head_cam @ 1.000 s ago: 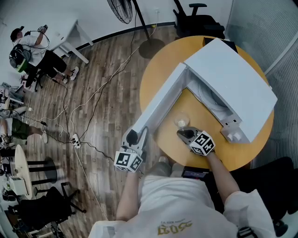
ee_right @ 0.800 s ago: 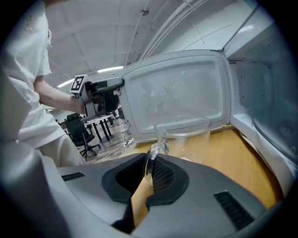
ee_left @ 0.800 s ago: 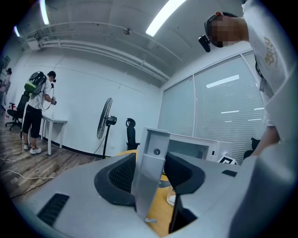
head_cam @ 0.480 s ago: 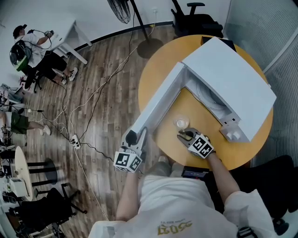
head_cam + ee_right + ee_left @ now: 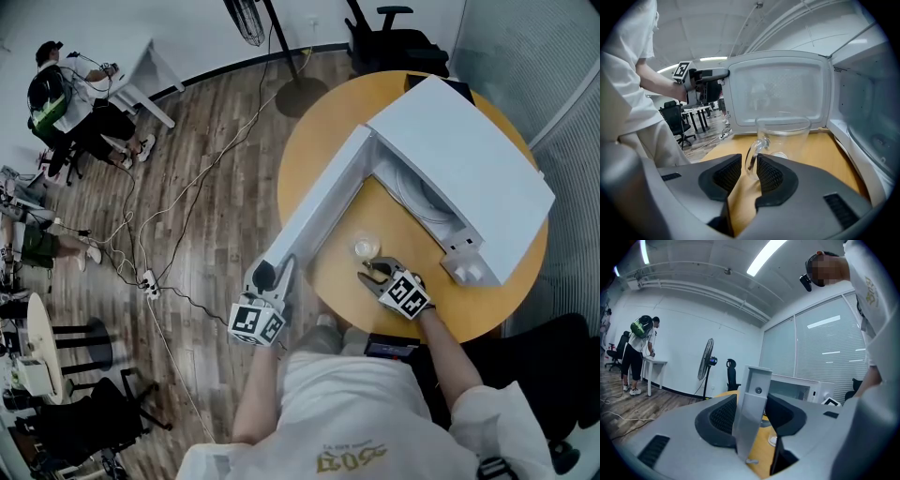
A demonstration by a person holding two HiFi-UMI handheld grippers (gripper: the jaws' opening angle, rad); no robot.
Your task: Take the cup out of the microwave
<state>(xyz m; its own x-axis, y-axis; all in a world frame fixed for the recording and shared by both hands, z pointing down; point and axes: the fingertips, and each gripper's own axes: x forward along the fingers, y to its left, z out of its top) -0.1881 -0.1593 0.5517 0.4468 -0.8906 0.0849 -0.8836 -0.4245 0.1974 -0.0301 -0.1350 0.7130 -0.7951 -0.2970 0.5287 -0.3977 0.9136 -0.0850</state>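
Observation:
A clear glass cup (image 5: 366, 248) stands on the round wooden table (image 5: 339, 281), in front of the open white microwave (image 5: 469, 159). In the right gripper view the cup (image 5: 783, 137) is upright and its handle (image 5: 752, 158) lies between the pads of my right gripper (image 5: 749, 171). Those jaws have just been opening, and a gap shows on both sides of the handle. From the head view the right gripper (image 5: 376, 273) sits just behind the cup. My left gripper (image 5: 272, 277) grips the free edge of the swung-out microwave door (image 5: 319, 211), and the door edge (image 5: 751, 413) stands between its pads.
The microwave's turntable (image 5: 422, 202) shows inside the cavity. Cables (image 5: 187, 216) and a power strip lie on the wooden floor. A fan stand (image 5: 281, 37) and an office chair (image 5: 394, 42) are beyond the table. A person (image 5: 70, 94) stands at a far desk.
My right gripper's jaws have spread apart off the cup handle and the gripper has rolled slightly. The cup, door and left gripper stay put. The far person shifted.

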